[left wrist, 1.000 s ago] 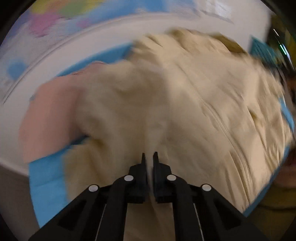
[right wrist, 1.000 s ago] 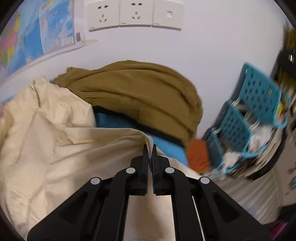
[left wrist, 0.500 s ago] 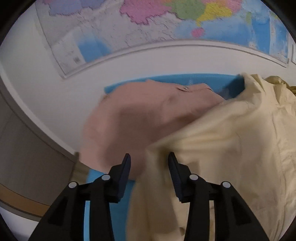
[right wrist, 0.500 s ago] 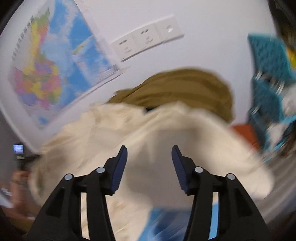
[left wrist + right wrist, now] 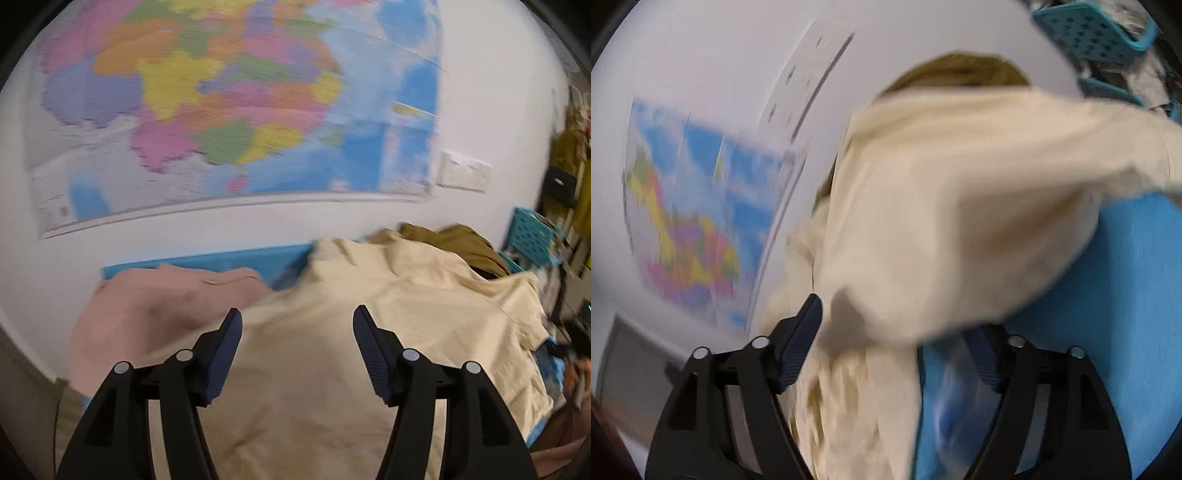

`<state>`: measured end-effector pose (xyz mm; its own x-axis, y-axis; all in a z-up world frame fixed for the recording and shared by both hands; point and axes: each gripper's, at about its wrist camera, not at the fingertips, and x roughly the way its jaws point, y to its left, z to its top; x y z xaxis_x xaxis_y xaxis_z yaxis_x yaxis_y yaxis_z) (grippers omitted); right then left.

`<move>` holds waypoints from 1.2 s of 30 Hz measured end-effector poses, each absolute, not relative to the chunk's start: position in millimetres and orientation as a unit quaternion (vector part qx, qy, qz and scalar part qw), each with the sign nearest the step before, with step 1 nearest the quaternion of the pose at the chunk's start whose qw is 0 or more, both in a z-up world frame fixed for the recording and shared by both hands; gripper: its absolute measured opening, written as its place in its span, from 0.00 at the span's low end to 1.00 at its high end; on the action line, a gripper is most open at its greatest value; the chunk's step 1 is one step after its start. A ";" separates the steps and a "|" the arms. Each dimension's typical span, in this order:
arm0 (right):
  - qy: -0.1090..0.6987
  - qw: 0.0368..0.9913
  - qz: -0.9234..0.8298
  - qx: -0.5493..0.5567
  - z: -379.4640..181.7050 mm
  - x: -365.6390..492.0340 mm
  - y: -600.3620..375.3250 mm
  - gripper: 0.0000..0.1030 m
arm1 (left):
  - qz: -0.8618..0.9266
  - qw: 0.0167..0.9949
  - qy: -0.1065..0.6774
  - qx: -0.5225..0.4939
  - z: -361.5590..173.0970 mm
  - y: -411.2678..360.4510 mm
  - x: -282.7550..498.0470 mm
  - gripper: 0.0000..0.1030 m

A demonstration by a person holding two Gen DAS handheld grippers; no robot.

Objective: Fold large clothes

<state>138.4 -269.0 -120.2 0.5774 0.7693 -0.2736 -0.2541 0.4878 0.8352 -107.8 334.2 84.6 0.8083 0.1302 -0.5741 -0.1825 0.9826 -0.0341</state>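
A large cream garment lies spread over a blue mat on the table. My left gripper is open and empty, held above the garment's near edge. In the right wrist view the cream garment hangs loose in front of my right gripper, which is open. A fold of cloth covers the tip of its right finger. The view is blurred.
A pink garment lies left of the cream one. An olive-brown garment is heaped at the back against the wall. A turquoise basket stands at the right. A map hangs on the wall.
Both grippers were shut on the cream garment a second ago. They have opened wide and let it go. The garment has dropped onto the mat, and both cameras have tilted up towards the wall.
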 end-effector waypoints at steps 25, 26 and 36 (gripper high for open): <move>0.206 0.861 0.347 -0.311 -39.9 42.8 52.1 0.52 | -0.026 0.924 0.363 -0.120 13.4 297.6 -45.1 0.58; 0.220 0.847 0.342 -0.343 -55.5 40.9 60.5 0.54 | -0.026 0.922 0.367 -0.120 11.0 297.5 -44.4 0.58; 0.289 0.846 0.408 -0.188 -43.2 11.7 -57.4 0.77 | -0.042 0.913 0.388 -0.118 -9.5 288.0 -30.4 0.58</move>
